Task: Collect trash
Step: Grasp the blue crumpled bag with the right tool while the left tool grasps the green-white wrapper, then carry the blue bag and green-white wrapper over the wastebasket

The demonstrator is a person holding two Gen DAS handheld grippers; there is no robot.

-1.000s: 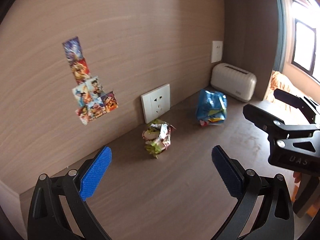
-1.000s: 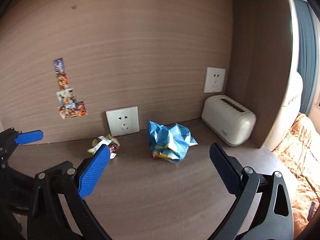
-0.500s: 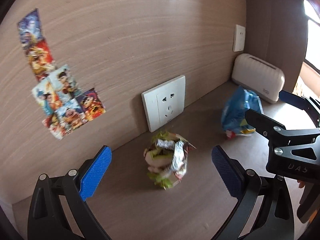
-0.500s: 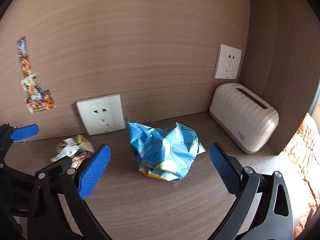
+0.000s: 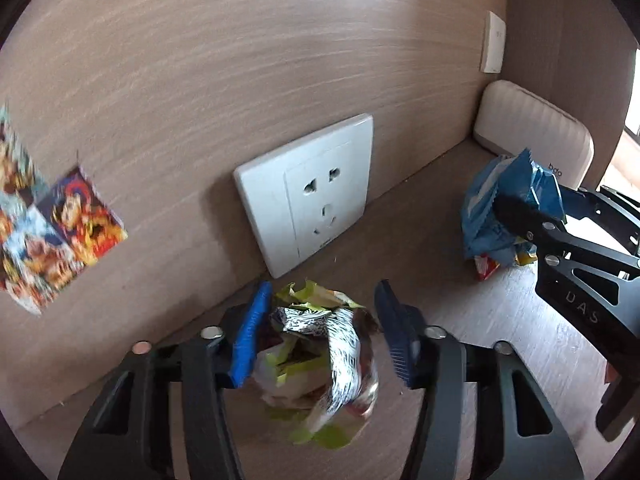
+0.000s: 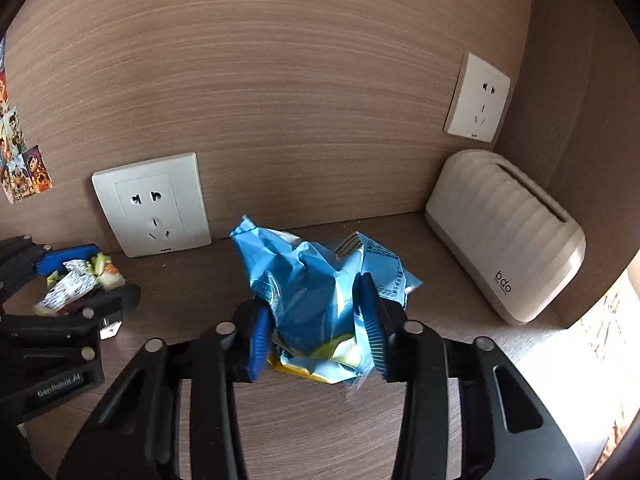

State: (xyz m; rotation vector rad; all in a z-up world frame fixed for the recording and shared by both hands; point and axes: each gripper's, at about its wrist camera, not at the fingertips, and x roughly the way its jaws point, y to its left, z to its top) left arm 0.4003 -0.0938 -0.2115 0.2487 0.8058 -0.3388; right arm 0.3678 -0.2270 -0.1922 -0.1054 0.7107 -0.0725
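Observation:
A crumpled green-and-silver wrapper lies on the wooden shelf, and my left gripper has its blue pads on either side of it, closed onto it. It also shows in the right wrist view. A crumpled blue snack bag lies further right, and my right gripper is closed around it with both pads pressing its sides. The blue bag also shows in the left wrist view with the right gripper's finger across it.
A wood-grain back wall carries a white socket, a second socket and cartoon stickers. A cream ribbed box stands in the right corner against the side wall. An orange patterned fabric lies beyond the shelf's right edge.
Both grippers moved forward and down to the shelf and closed, the left onto the green-and-silver wrapper, the right onto the blue bag. Both were wide open before.

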